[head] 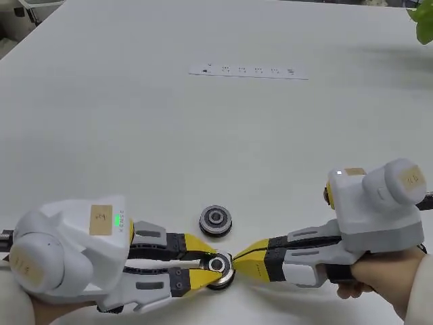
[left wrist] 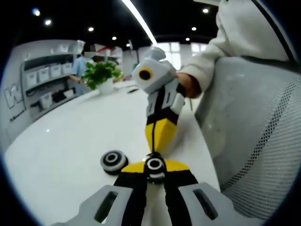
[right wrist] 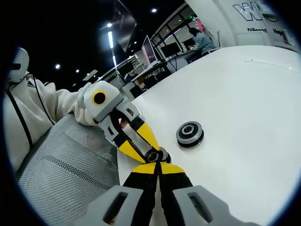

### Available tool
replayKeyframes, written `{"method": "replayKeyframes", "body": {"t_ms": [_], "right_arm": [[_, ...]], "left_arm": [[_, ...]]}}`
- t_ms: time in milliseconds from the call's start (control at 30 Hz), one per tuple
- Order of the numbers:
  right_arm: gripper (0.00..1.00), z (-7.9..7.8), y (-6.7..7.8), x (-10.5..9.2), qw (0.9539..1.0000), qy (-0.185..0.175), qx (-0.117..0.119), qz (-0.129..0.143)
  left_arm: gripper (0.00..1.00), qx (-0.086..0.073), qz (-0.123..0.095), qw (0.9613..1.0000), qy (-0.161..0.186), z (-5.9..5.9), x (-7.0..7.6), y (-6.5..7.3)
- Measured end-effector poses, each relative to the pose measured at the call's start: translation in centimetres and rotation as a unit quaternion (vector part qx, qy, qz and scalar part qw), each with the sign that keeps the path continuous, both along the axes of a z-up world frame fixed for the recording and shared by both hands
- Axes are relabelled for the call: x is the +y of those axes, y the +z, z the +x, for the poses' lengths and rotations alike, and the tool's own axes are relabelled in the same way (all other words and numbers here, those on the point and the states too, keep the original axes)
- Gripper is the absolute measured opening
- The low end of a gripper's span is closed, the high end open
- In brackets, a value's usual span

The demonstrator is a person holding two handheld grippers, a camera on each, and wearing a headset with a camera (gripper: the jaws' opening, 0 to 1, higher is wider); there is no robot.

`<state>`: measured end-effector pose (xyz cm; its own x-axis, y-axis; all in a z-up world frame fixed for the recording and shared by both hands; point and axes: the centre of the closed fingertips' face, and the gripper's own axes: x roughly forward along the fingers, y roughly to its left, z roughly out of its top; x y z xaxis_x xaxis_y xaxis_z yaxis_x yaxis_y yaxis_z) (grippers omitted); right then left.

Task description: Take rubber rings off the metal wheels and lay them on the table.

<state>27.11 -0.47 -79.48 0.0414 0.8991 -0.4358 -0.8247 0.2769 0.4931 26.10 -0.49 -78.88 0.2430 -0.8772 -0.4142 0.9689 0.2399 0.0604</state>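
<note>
A metal wheel [head: 220, 265] with a black rubber ring is held just above the white table [head: 203, 135], near its front edge. My left gripper [head: 215, 267] comes in from the left and is shut on this wheel [left wrist: 154, 168]. My right gripper [head: 238, 261] reaches in from the right; its yellow tips are pressed together at the wheel's right rim, pinching the ring's edge. In the right gripper view my right gripper [right wrist: 159, 165] meets the held wheel [right wrist: 153, 155]. A second wheel [head: 216, 221] with its ring on lies flat just behind.
A white power strip [head: 249, 70] lies far back on the table. A green plant [head: 425, 20] stands at the far right corner. A grey mesh chair [left wrist: 254, 132] and a person's white sleeve [left wrist: 221, 52] are close to the table's front edge.
</note>
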Motion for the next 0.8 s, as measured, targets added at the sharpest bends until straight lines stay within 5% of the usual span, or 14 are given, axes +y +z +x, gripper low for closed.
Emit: {"method": "replayKeyframes", "body": {"t_ms": [800], "right_arm": [[0.0,-0.22,0.57,0.53,0.9999,0.005,0.004,0.015]], "left_arm": [[0.14,-0.002,0.001,1.0,-0.001,0.08,0.18,-0.05]]}}
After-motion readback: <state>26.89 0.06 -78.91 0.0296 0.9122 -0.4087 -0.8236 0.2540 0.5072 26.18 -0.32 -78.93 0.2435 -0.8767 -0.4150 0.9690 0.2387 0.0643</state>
